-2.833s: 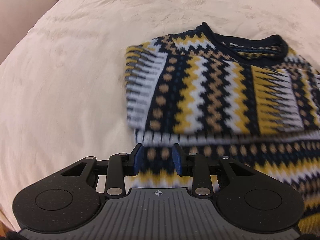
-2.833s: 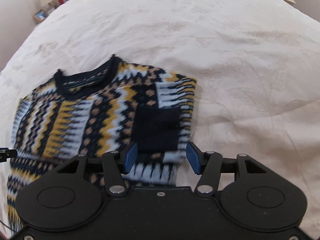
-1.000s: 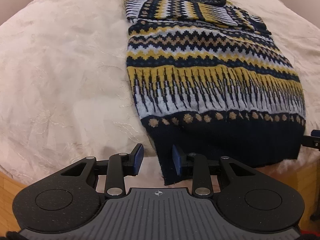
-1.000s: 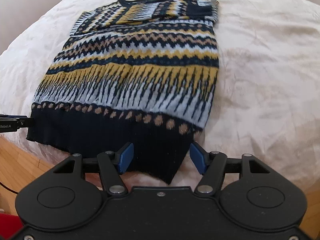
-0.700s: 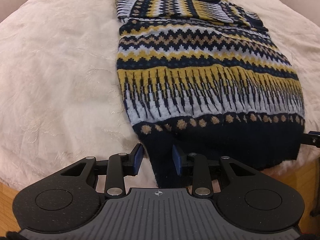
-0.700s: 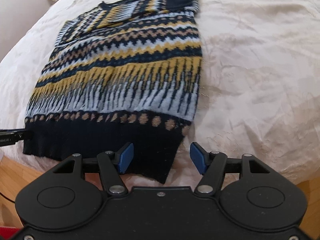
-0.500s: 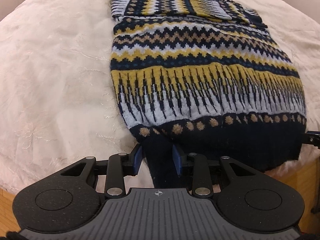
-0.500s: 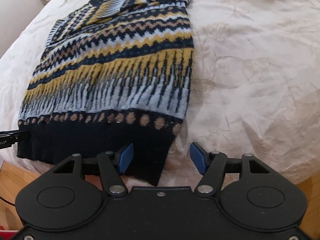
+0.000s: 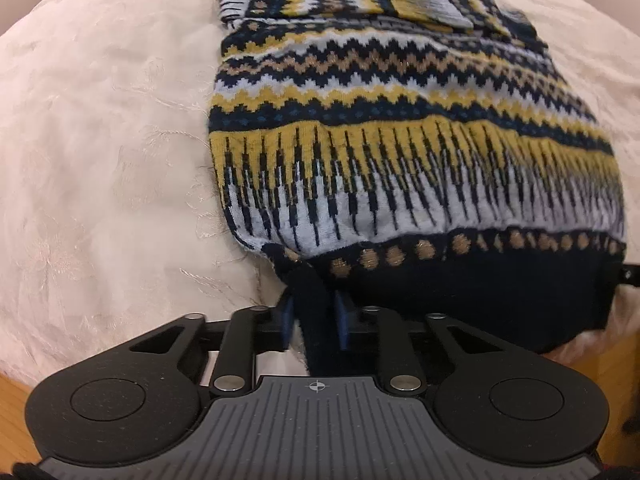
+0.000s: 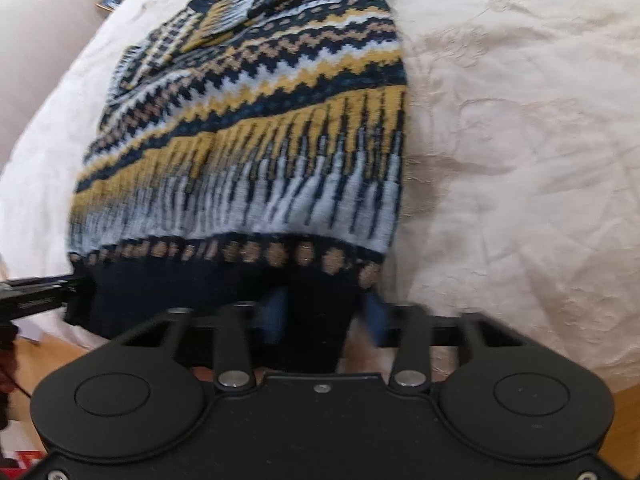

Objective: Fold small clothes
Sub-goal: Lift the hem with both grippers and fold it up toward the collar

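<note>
Left gripper pinching the dark hem at the left corner of the sweater. Sweater spread flat on the cream bed cover, hem at the near edge. Right gripper around the right corner of the hem, blurry, grip hard to tell.

A wide bed covered by a cream, faintly embroidered bedspread carries everything. Directly on it lies a knitted sweater banded in navy, mustard yellow, tan and pale blue zigzags, spread flat with its neckline at the far side and its sleeves folded across the chest. The plain navy hem reaches the near edge of the bed, beyond which a wooden floor shows.
</note>
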`<state>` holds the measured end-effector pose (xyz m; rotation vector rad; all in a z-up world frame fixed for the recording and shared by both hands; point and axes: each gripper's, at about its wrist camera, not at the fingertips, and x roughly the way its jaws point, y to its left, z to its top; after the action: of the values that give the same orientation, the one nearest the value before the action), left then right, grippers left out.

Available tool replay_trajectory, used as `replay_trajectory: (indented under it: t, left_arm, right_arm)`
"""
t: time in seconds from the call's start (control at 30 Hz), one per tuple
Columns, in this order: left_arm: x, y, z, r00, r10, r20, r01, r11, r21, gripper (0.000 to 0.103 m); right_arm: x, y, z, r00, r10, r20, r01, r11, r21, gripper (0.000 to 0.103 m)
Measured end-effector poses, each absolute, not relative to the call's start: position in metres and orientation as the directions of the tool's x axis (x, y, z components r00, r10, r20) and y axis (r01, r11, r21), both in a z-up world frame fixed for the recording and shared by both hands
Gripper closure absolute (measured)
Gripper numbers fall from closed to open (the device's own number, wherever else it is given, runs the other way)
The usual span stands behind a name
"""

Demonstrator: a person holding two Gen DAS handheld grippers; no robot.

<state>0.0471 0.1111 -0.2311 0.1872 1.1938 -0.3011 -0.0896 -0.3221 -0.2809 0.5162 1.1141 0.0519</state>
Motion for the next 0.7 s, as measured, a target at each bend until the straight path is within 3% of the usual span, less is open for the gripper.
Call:
replay_trajectory:
  t: [0.03, 0.13, 0.43, 0.7]
  left_arm:
    - [0.047, 0.113, -0.228, 0.34, -0.145, -0.929, 0.315, 0.948, -0.032, 0.095]
    - [0.046, 0.119, -0.215, 0.353, -0.168, -0.92, 0.264, 0.962, -0.074, 0.096]
    - [0.067, 0.124, -0.17, 0.434, -0.224, -0.873, 0.163, 0.972, -0.169, 0.096]
    - [0.106, 0.119, -0.142, 0.516, -0.233, -0.824, 0.107, 0.972, -0.208, 0.096]
  right_arm:
    - [-0.089, -0.323, -0.28, 0.452, 0.302, -0.839, 0.214, 0.877, 0.431, 0.085]
    - [-0.089, -0.327, -0.273, 0.468, 0.329, -0.82, 0.202, 0.864, 0.461, 0.09]
    - [-0.078, -0.349, -0.227, 0.567, 0.427, -0.704, 0.115, 0.806, 0.581, 0.091]
    - [-0.033, -0.369, -0.2, 0.641, 0.433, -0.634, 0.083, 0.781, 0.618, 0.091]
